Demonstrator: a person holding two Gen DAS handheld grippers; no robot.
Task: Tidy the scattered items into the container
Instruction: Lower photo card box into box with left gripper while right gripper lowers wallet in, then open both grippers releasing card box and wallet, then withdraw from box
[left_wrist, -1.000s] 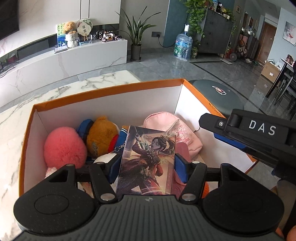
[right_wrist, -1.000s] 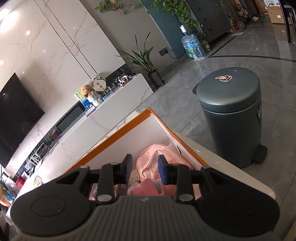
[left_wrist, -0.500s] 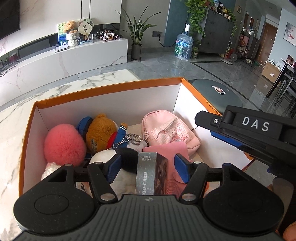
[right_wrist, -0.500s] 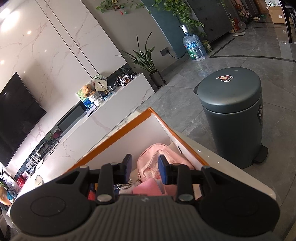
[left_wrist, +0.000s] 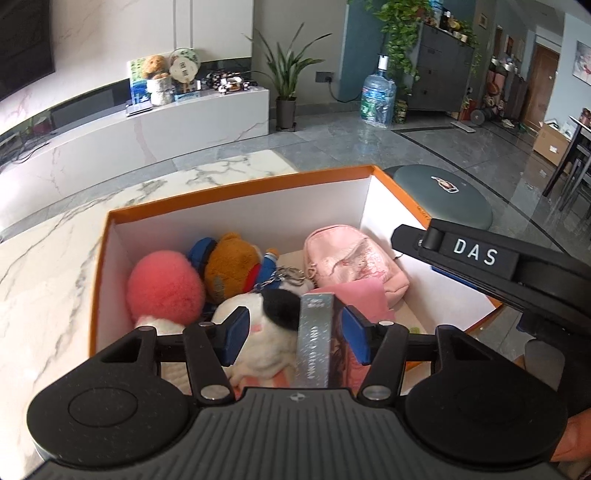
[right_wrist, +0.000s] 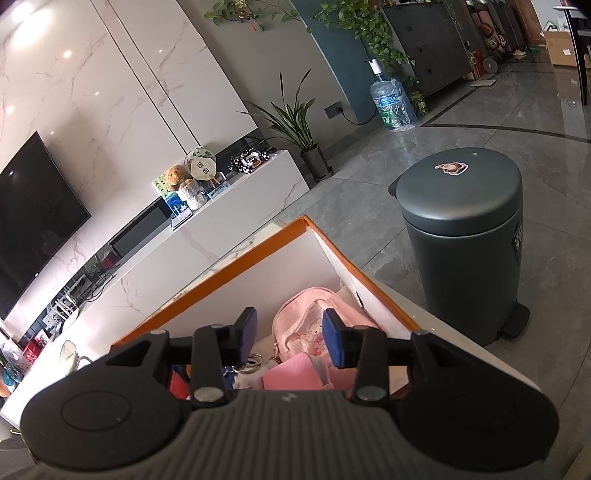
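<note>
An orange box with white inner walls (left_wrist: 236, 214) stands on the marble table and holds a pink fluffy ball (left_wrist: 164, 288), a brown bear plush (left_wrist: 232, 264), a white and black plush (left_wrist: 266, 332), a pink pouch (left_wrist: 351, 260) and a pink cloth (left_wrist: 365, 295). A silver card box (left_wrist: 314, 339) stands on edge in the box between my left gripper's (left_wrist: 293, 339) open jaws, apart from both pads. My right gripper (right_wrist: 289, 339) is open and empty above the box's right side, over the pink pouch (right_wrist: 306, 325). Its body shows in the left wrist view (left_wrist: 480, 258).
A dark grey pedal bin (right_wrist: 469, 236) stands on the floor just right of the table. The marble table top (left_wrist: 48, 266) extends left of the box. A white TV cabinet (left_wrist: 147, 129) and a potted plant (left_wrist: 286, 85) stand farther back.
My left gripper let go of the card box, which dropped from flat between the jaws into the box and now stands on edge. The left gripper drew back slightly. The right gripper barely moved.
</note>
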